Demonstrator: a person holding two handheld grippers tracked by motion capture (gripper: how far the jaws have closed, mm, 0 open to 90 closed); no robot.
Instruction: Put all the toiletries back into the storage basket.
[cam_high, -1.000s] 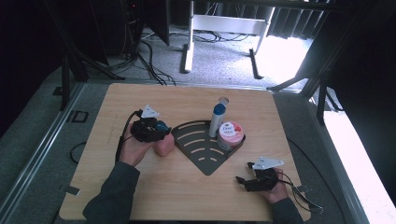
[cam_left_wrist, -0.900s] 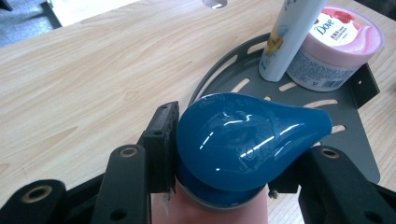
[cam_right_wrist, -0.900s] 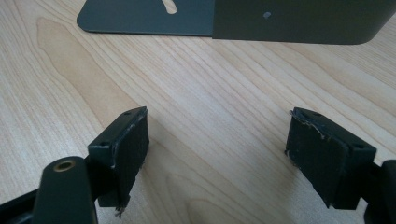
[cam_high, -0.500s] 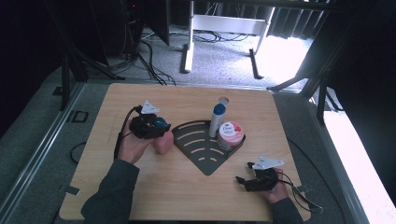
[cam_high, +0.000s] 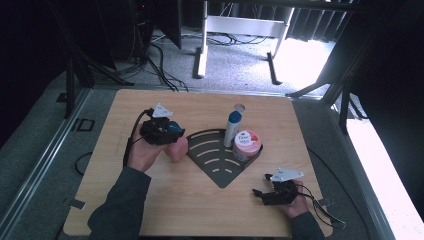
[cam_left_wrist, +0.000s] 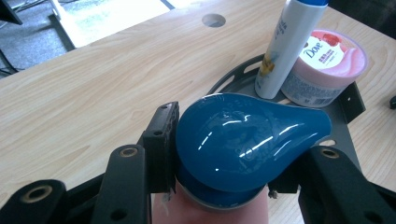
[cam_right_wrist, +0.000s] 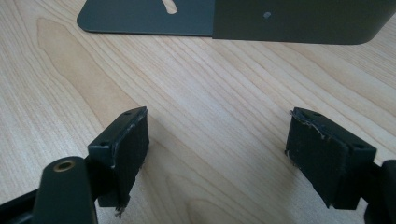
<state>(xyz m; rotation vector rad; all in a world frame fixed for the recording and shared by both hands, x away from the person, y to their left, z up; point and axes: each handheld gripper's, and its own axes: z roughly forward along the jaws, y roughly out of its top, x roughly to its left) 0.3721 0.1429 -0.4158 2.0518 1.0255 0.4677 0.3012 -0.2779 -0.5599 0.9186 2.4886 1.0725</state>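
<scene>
My left gripper (cam_high: 161, 131) is shut on a pink bottle (cam_high: 176, 150) with a glossy blue teardrop cap (cam_left_wrist: 247, 137), held just left of the dark fan-shaped rack (cam_high: 220, 169). In the left gripper view the jaws press on the cap's neck from both sides (cam_left_wrist: 223, 161). In the rack stand a white bottle with a blue cap (cam_high: 231, 128) and a pink Dove jar (cam_high: 246, 144), which also show as the white bottle (cam_left_wrist: 285, 46) and the jar (cam_left_wrist: 327, 65). My right gripper (cam_high: 272, 192) rests low near the table's front right, open with bare wood between its pads (cam_right_wrist: 217, 154).
The rack's dark wall (cam_right_wrist: 289, 21) lies just ahead of the right gripper. A round hole (cam_high: 239, 106) pierces the wooden table behind the rack. Cables trail from both grippers. Stand legs and cables are on the floor beyond the far edge.
The left gripper with the pink bottle has shifted slightly away from the person. The right gripper has stayed put.
</scene>
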